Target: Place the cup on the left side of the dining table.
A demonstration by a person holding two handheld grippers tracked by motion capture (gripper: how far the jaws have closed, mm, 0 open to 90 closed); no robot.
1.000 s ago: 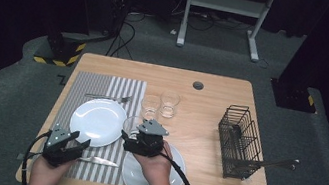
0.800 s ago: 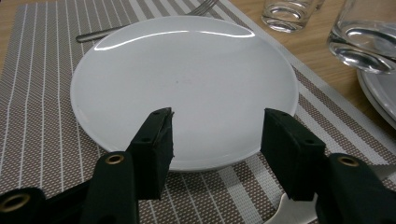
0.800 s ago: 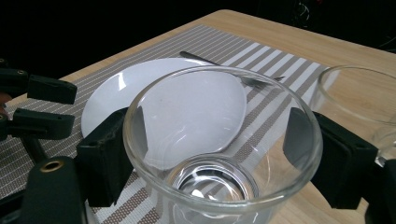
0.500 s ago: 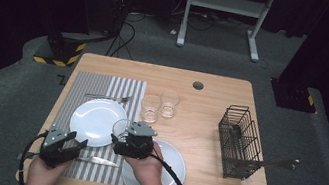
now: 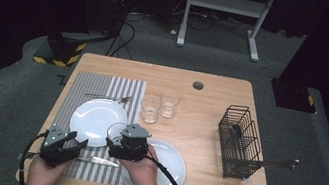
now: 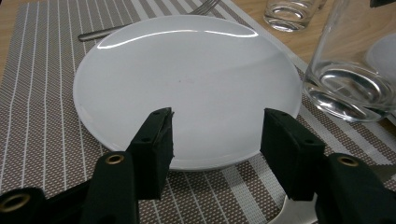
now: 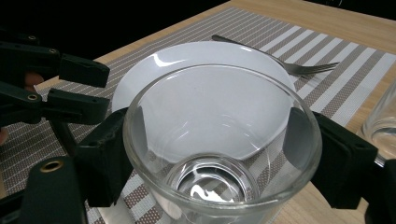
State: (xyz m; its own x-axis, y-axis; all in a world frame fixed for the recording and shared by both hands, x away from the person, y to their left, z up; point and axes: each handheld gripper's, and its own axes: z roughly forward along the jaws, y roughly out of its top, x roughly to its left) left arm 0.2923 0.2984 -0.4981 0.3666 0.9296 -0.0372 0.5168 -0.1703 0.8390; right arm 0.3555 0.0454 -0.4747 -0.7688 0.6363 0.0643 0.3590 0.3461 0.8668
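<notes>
While clamped: three glasses (image 5: 160, 106), two plates (image 5: 97, 118).

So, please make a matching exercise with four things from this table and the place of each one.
Things:
1. glass
2. fork
3. knife
4. wire basket

Places:
A. on the bare wood, at the table's right side
B. on the mat, beyond the white plate
C. between the fingers of the right gripper
D. on the mat, beside the left gripper

Pairs: 1-C, 2-B, 3-D, 4-A

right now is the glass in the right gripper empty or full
Empty: the glass clamped in the right gripper shows a bare, dry bottom.
</notes>
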